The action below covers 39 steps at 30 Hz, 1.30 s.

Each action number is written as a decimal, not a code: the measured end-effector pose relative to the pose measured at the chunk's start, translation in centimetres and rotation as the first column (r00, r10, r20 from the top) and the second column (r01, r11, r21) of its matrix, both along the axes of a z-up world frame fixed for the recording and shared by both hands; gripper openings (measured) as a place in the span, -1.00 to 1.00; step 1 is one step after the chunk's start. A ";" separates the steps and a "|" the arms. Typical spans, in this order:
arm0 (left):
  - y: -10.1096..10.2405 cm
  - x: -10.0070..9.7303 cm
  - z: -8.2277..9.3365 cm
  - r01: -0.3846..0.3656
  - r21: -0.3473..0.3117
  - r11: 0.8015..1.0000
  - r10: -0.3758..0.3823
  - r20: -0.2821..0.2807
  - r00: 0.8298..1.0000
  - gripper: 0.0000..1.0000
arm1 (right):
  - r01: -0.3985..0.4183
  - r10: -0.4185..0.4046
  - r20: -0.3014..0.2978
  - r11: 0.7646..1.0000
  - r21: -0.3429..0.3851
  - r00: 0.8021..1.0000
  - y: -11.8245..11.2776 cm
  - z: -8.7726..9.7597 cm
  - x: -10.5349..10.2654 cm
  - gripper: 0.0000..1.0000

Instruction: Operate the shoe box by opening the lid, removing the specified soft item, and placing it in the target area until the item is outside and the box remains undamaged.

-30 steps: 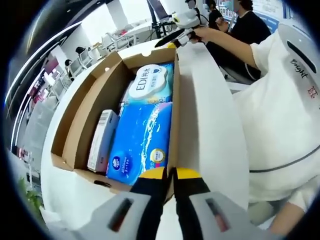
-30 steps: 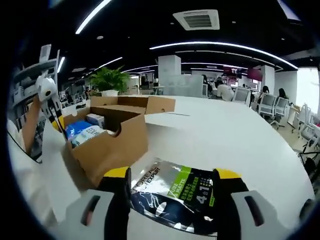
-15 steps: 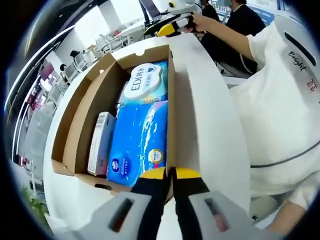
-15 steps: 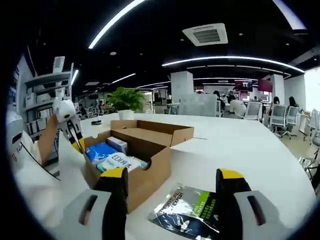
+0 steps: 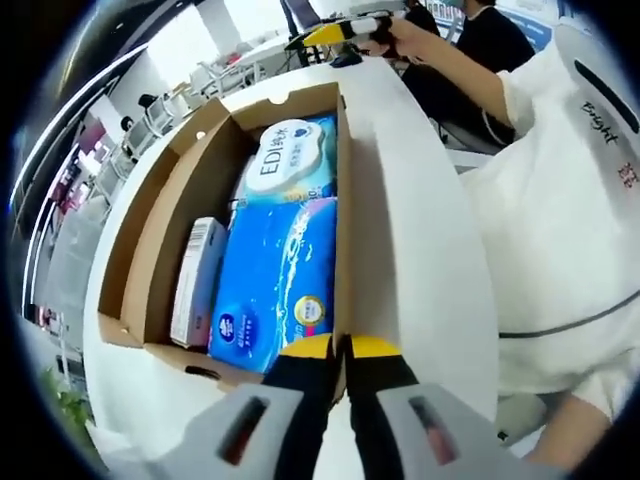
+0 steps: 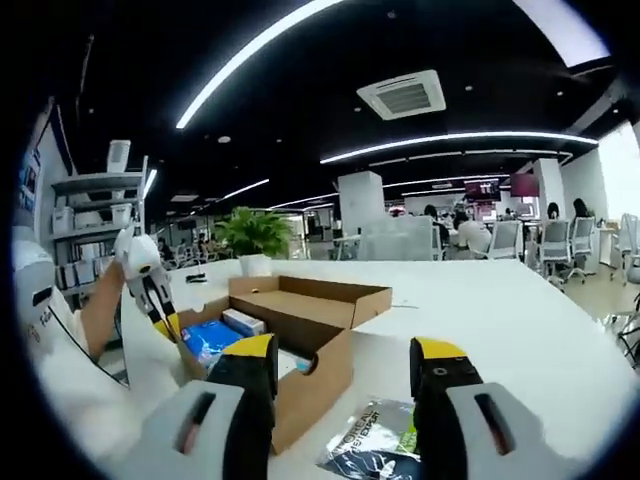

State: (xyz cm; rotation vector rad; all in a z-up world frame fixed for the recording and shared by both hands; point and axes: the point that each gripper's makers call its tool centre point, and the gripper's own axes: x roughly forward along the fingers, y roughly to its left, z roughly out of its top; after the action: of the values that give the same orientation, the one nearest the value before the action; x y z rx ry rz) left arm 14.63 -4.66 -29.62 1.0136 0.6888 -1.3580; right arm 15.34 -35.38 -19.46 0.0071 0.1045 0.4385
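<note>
The open cardboard shoe box [image 5: 150, 250] lies on the white table [image 5: 420, 250]. Inside it are a blue tissue pack [image 5: 275, 280], a pale EDI pack [image 5: 295, 165] and a small white carton [image 5: 195, 280]. My left gripper [image 5: 341, 348] is shut on the top edge of the box's near wall. Beyond the box's far end a hand holds my right gripper [image 5: 335, 32]. In the right gripper view, my right gripper [image 6: 345, 360] is open and raised above the table. A dark soft pouch [image 6: 370, 455] lies below it beside the box [image 6: 315, 375]. The left gripper [image 6: 165, 325] meets the box's far corner.
The box's lid flap [image 6: 310, 300] lies open towards the table's middle. A person in a white shirt [image 5: 570, 230] stands close along the table's edge. A potted plant [image 6: 255, 235] stands behind the box. Office chairs and seated people are further off.
My right gripper has risen away from the dark pouch, which stays flat on the table. The left gripper keeps its grip on the box wall.
</note>
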 end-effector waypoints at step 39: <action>-0.2 -0.1 -0.5 0.029 0.014 0.999 -0.029 -0.045 0.999 -0.96 | -0.594 0.544 -0.241 0.714 -0.371 0.804 9.2 4.8 2.2 0.19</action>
State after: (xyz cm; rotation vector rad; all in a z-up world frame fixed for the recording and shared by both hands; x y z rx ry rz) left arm 14.52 -4.88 -30.07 1.0104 0.7207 -1.4066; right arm 17.54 -26.14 -14.63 -0.4545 0.3233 1.0377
